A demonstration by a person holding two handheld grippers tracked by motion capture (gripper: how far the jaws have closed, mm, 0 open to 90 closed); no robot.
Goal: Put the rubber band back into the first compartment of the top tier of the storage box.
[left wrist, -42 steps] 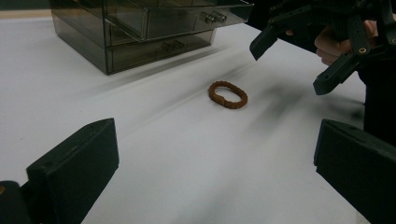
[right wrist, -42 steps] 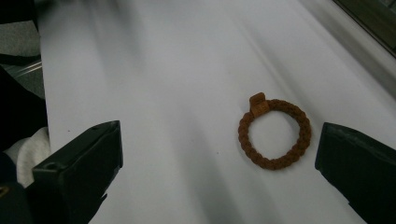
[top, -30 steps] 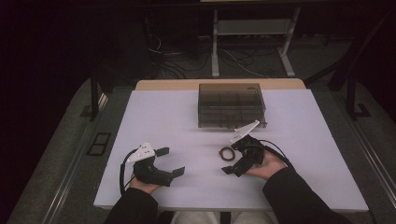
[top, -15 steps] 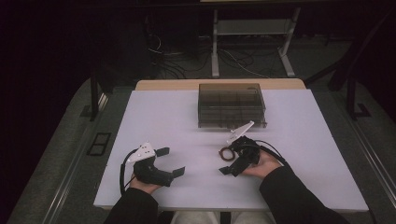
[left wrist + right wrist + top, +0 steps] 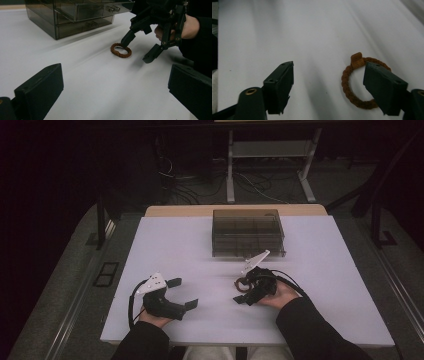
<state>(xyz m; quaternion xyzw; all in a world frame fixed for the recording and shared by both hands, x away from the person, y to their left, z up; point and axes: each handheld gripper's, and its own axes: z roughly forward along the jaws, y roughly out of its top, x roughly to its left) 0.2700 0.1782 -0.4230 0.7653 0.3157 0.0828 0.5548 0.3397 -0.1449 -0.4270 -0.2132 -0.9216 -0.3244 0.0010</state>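
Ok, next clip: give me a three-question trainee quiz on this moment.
1. True or false: the right gripper has one jaw inside the brown braided ring.
2. Which gripper has nothing between its jaws? A) left gripper B) right gripper
3. What stands on the white table beyond the ring?

Key: 1 true. 2 A. 3 a smoky clear drawer box.

A smoked translucent drawer box point(image 5: 248, 233) sits on the white tabletop point(image 5: 175, 250) near its far edge, with a tan wooden strip point(image 5: 175, 211) just behind the box, and a metal frame point(image 5: 270, 150) and loose cables point(image 5: 190, 190) on the floor beyond.
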